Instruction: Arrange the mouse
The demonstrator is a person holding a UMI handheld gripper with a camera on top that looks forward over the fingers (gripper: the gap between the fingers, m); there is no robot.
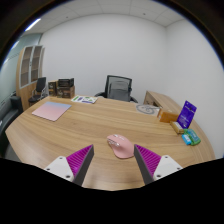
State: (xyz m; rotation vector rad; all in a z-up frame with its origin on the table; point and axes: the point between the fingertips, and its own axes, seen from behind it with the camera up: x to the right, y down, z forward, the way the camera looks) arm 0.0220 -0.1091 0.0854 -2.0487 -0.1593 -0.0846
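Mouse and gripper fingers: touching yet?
Apart. The gripper view shows the pink mouse resting on the wooden table between the open gripper's fingers, with table visible either side.

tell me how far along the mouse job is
Done: nothing visibly yet; the mouse lies on the table, not on the pink mat far off. In hand: the gripper is open, the mouse just ahead of its fingers, untouched. Left: grasping and placing it.

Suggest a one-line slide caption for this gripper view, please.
Open gripper just short of a pink mouse on the wooden conference table.
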